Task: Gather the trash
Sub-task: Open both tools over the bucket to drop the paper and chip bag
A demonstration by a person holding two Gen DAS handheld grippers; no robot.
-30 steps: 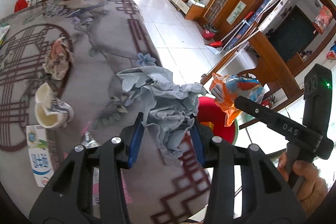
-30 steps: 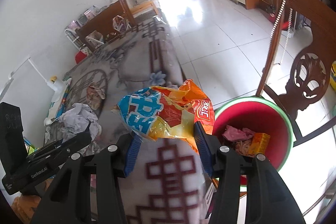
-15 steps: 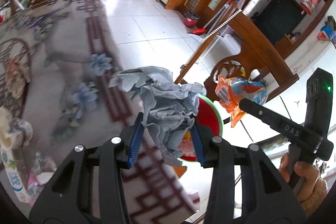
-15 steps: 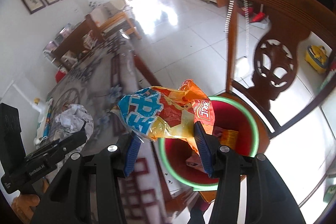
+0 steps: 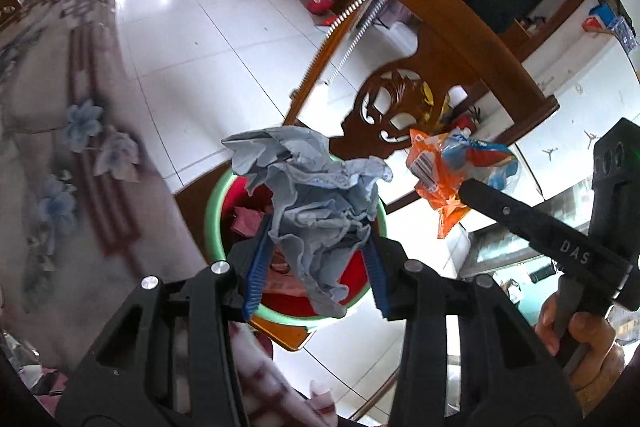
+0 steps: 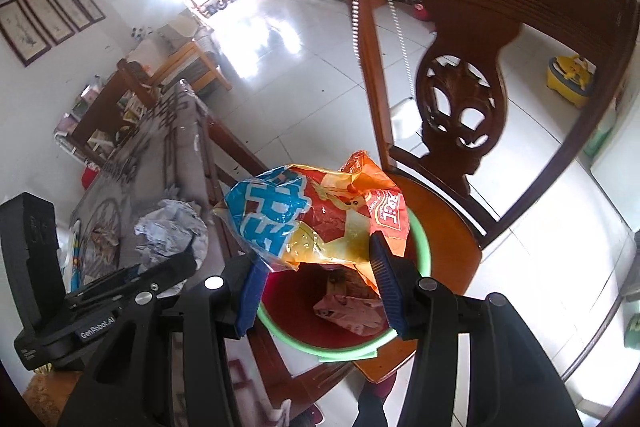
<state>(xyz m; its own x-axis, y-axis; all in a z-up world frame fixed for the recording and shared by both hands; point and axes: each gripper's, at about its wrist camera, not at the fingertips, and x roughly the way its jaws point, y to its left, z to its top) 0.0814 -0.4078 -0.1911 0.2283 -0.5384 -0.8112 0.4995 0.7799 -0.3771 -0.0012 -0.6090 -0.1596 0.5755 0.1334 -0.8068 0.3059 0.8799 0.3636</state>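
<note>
We held the paper wad [image 5: 316, 203] pinched in the left gripper [image 5: 316, 267] and the snack bag [image 6: 316, 219] in the right gripper [image 6: 320, 283], both directly above the bin [image 6: 420, 239] on the chair seat [image 6: 444, 227].

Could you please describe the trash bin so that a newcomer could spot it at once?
Find the carved wooden chair beside the cloth-covered table. On its seat stands a round bin, red inside with a pale green rim, already holding wrappers; nothing else nearby has that green ring.
</note>
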